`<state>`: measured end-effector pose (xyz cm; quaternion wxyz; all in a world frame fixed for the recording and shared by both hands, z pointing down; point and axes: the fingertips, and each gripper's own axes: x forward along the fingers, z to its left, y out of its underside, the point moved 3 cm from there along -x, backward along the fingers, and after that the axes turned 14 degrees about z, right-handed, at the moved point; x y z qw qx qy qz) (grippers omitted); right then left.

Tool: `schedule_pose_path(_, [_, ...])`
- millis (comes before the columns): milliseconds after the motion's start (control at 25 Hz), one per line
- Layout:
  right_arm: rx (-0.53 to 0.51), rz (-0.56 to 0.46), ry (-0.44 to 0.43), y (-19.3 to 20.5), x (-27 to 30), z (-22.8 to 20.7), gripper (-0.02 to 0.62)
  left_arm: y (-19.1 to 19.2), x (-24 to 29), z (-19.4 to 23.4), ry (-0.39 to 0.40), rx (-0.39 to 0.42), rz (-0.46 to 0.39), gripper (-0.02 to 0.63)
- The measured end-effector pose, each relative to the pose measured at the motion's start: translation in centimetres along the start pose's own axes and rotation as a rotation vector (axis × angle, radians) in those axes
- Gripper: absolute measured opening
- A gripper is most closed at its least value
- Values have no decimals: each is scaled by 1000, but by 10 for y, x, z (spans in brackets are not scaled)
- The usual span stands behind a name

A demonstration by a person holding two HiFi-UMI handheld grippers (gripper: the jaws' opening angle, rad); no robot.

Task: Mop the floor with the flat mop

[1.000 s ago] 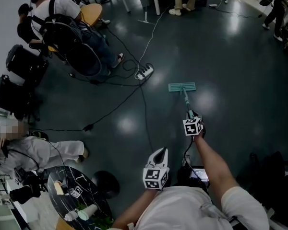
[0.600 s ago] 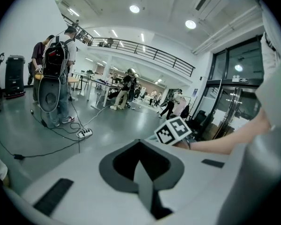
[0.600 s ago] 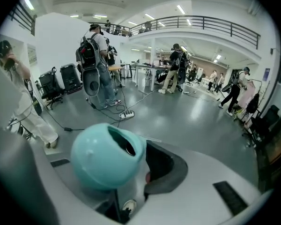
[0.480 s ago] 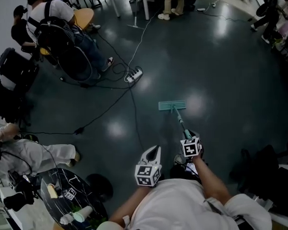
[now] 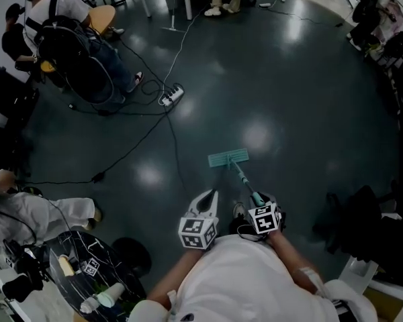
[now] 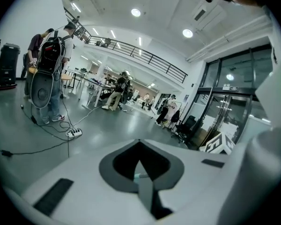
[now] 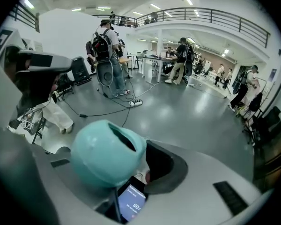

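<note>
Right gripper (image 5: 258,201) is being kept clamped on teal handle end (image 7: 107,151) of flat mop (image 5: 236,170). Mop head (image 5: 228,158) is being pressed flat on dark floor (image 5: 309,113), just ahead of person. Left gripper (image 5: 206,198) is being held alongside, jaws together, nothing between.

Judged best: head being kept flat, drawn in straight overlapping lanes, steered clear of cable (image 5: 178,159) and power strip (image 5: 170,95) at left.

Upper handle is being hidden by marker cube. Wet and dry floor are not being told apart under glare.

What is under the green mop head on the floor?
Only the dark glossy floor shows around the mop head, which lies flat on it; the patch directly beneath is covered.
</note>
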<state>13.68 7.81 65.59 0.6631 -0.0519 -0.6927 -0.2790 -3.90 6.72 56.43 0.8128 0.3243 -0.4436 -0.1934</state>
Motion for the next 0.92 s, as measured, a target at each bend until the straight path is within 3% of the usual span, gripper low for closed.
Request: schedule_pose_path(920, [-18, -8, -4, 15, 1, 9, 115, 12, -4, -16, 0, 20, 17, 5])
